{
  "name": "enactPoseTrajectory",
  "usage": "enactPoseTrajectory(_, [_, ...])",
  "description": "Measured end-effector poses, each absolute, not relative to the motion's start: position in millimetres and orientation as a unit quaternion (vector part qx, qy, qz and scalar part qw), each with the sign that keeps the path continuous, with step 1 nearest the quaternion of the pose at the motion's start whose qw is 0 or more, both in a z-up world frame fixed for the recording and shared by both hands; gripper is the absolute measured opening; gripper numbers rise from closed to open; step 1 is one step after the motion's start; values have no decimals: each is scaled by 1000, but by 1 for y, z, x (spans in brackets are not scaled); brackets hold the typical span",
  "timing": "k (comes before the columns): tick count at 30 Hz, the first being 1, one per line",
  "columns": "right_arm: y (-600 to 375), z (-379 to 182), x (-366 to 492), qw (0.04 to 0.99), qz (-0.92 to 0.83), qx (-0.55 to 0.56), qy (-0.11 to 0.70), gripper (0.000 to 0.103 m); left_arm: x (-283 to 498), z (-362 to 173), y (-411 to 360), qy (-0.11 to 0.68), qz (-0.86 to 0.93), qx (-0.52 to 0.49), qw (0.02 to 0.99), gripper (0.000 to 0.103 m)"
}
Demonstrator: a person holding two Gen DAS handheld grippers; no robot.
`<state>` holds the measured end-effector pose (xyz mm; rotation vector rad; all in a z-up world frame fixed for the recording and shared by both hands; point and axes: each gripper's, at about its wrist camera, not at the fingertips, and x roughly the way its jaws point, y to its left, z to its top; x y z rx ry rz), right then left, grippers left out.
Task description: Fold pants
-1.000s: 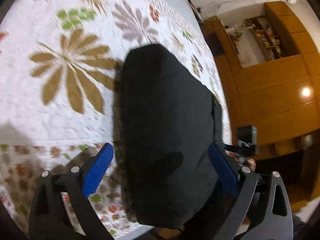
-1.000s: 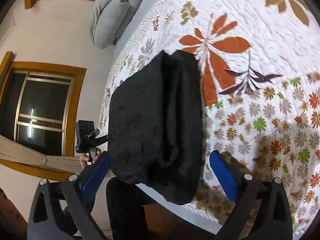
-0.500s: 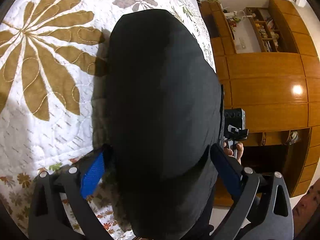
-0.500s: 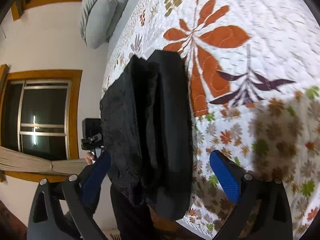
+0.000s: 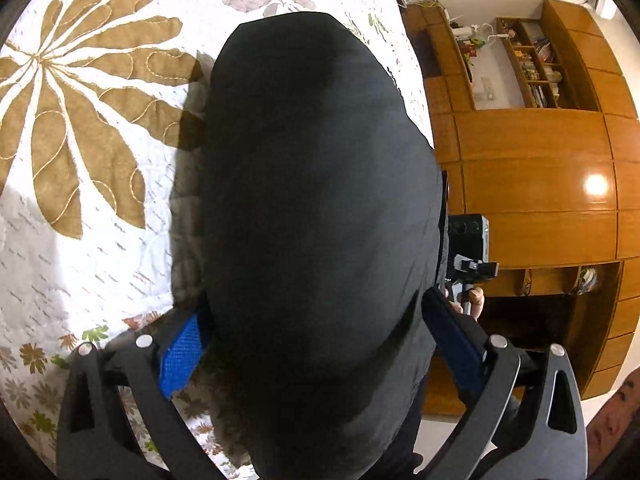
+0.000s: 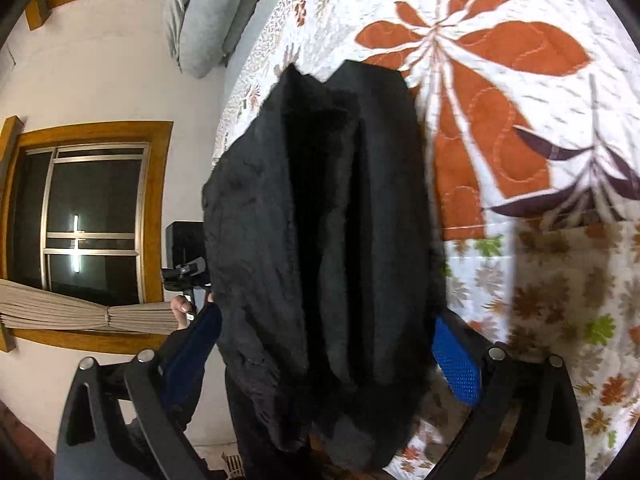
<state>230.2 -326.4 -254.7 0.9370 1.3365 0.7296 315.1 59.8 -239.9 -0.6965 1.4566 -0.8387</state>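
The black pants [image 5: 320,200] lie folded in a thick bundle on the floral quilt [image 5: 100,160] near the bed's edge. In the left wrist view they fill the middle, smooth side up. My left gripper [image 5: 316,344] is open, its blue pads on either side of the bundle's near end. In the right wrist view the pants [image 6: 332,220] show their stacked fleecy layers. My right gripper [image 6: 332,344] is open and straddles that end. Whether the pads touch the cloth is hidden.
The quilt [image 6: 520,100] spreads away from the bundle. A grey pillow [image 6: 204,12] lies at the bed's head. A wooden wall unit [image 5: 540,160] stands past the bed's edge, and a window [image 6: 92,208] on the other side.
Both grippers have moved in closer over the two ends of the bundle, which now sits between the pads. Both stayed open.
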Motion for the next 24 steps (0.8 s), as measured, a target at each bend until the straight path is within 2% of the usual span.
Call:
enactPoseTrajectory(5, [-314, -254, 233, 632, 319, 395, 586, 98, 314, -238, 53, 631, -362, -292, 621, 96])
enactPoseTrajectory(7, [-313, -251, 231, 641, 321, 386, 580, 84, 313, -236, 53, 628, -356, -289, 629, 79])
enactPoseTrajectory(8, [-311, -249, 230, 646, 321, 383, 577, 80, 313, -237, 56, 627, -355, -290, 630, 75])
enactPoseTrajectory(10, [-307, -243, 228, 656, 326, 372, 571, 67, 311, -233, 61, 621, -358, -291, 633, 59])
enactPoseTrajectory(13, [-303, -234, 230, 661, 333, 370, 562, 57, 310, -222, 64, 612, -361, -288, 643, 48])
enactPoseTrajectory(18, [-290, -220, 244, 662, 349, 374, 548, 47, 315, -206, 75, 600, -366, -285, 651, 40])
enactPoseTrajectory(24, [-258, -195, 285, 666, 378, 361, 532, 46, 345, -185, 101, 585, -346, -287, 675, 39])
